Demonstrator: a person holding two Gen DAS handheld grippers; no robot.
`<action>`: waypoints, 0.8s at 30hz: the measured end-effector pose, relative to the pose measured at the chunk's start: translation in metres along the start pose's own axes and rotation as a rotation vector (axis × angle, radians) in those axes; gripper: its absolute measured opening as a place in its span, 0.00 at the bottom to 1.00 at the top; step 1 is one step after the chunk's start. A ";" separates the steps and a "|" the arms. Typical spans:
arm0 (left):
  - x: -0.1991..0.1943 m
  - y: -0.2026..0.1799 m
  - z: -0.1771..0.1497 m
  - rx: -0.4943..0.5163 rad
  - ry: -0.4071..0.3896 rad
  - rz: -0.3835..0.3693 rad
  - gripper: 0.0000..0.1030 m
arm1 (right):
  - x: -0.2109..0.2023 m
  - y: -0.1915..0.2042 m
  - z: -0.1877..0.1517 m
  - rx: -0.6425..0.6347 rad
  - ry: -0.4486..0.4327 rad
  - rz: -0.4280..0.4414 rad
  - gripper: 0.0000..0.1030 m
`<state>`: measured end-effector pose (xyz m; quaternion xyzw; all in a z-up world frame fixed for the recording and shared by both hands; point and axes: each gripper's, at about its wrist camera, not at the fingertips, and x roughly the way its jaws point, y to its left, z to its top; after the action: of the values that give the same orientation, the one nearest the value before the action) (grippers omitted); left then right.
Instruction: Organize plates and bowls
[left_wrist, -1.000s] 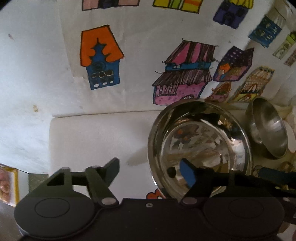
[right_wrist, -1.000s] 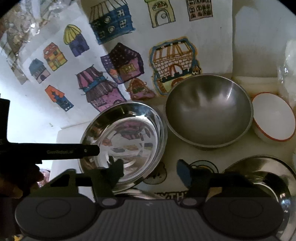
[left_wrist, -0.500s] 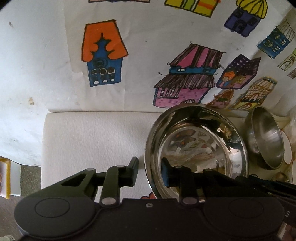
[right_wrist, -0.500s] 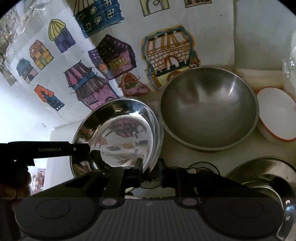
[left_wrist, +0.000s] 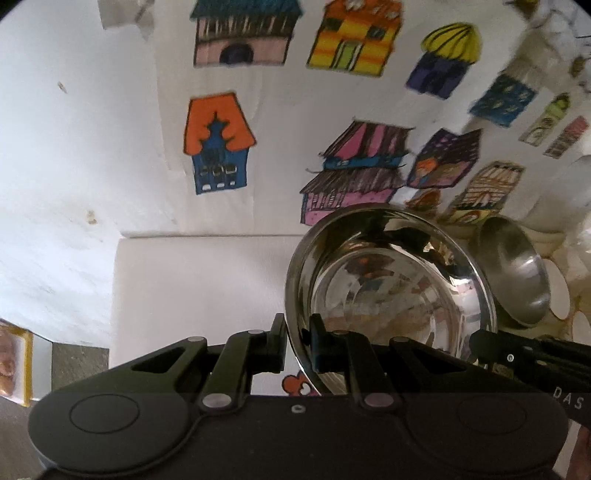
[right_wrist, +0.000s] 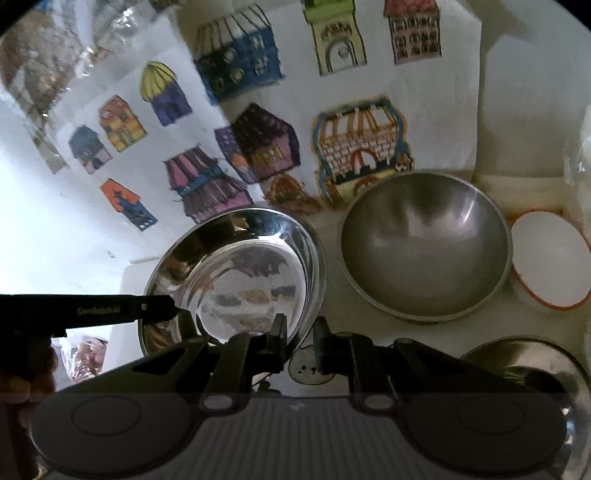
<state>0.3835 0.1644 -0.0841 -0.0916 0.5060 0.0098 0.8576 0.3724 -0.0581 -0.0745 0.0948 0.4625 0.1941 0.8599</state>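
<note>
Left wrist: both hand-held grippers (left_wrist: 297, 345) (right_wrist: 299, 341) angled downward, clamping shiny bowl (left_wrist: 388, 295) rim.

Bright daylight on white wall (left_wrist: 74, 147), glare in shiny bowl (left_wrist: 388, 295), dim lower frame, fisheye bending at edges, upper-right blur

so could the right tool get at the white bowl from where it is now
Probably not yet: the right tool is shut on the shiny bowl's rim. Once free, the white bowl sits open at the far right, nothing on it, beside the dull steel bowl.
</note>
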 end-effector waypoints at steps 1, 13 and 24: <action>-0.005 -0.002 -0.002 0.003 -0.005 -0.001 0.13 | -0.005 0.000 -0.001 -0.005 -0.004 0.005 0.17; -0.043 -0.034 -0.052 0.062 0.017 -0.009 0.14 | -0.055 -0.011 -0.041 -0.043 0.012 0.024 0.17; -0.050 -0.034 -0.107 0.111 0.079 0.016 0.17 | -0.076 -0.021 -0.085 -0.072 0.100 0.038 0.17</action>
<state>0.2697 0.1164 -0.0859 -0.0401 0.5400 -0.0149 0.8406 0.2691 -0.1107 -0.0714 0.0626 0.4957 0.2314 0.8348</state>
